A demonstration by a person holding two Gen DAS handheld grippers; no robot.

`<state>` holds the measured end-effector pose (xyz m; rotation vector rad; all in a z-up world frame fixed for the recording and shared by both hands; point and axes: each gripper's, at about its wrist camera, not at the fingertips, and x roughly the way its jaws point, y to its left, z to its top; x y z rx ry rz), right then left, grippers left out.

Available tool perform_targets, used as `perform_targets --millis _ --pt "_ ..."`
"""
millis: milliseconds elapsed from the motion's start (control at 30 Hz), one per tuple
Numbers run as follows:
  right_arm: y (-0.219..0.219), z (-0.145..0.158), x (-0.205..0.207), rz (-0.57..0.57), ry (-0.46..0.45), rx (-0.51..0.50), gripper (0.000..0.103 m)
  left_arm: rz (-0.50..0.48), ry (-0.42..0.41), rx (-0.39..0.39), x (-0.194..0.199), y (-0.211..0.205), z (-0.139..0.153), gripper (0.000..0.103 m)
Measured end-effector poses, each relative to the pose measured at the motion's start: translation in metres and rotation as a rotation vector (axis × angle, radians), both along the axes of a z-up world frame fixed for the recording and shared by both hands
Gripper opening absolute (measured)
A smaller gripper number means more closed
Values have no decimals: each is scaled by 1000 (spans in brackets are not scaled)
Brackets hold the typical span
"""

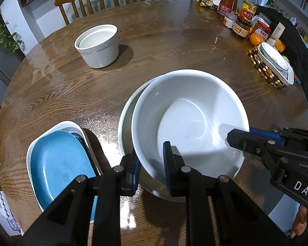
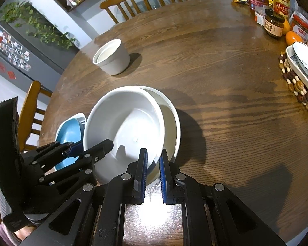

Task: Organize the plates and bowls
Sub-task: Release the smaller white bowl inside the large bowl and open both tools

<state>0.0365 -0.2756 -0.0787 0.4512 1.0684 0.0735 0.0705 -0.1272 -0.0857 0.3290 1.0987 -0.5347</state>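
A large white bowl (image 1: 193,123) sits tilted inside a second, slightly larger bowl (image 1: 124,131) on the round wooden table (image 1: 174,47). My left gripper (image 1: 152,164) is shut on the white bowl's near rim, one finger inside and one outside. My right gripper (image 2: 153,164) grips the same bowl's (image 2: 125,127) rim on the other side; it also shows in the left wrist view (image 1: 242,139). A blue plate (image 1: 59,164) lies stacked in a white dish (image 1: 51,129) to the left. A small white bowl (image 1: 97,45) stands farther back.
A white dish (image 1: 277,63) rests on a beaded trivet (image 1: 258,65) at the right edge. Jars, sauce bottles (image 1: 248,6) and oranges crowd the far right. Wooden chairs (image 1: 82,0) stand behind the table.
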Motion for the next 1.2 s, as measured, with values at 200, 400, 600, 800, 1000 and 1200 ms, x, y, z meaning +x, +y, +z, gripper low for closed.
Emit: perform_targets --millis 200,400,600,800,1000,1200 --pt "1 1 0 1 0 -10 12 -3 -1 6 0 -1 -1 18" --pt "2 2 -1 -1 1 -17 12 -4 -1 9 0 -3 -1 19" --pt "-1 3 -1 -8 5 -11 12 -5 -1 7 -1 -3 0 21" --pt "-2 5 -1 -11 10 -16 12 7 -3 -18 -1 0 5 32" --pt "-8 15 -7 -45 -20 -48 12 13 -38 -36 -4 5 17 50" --pt "-20 27 -14 -84 -51 -52 12 70 -70 -68 5 24 35 62"
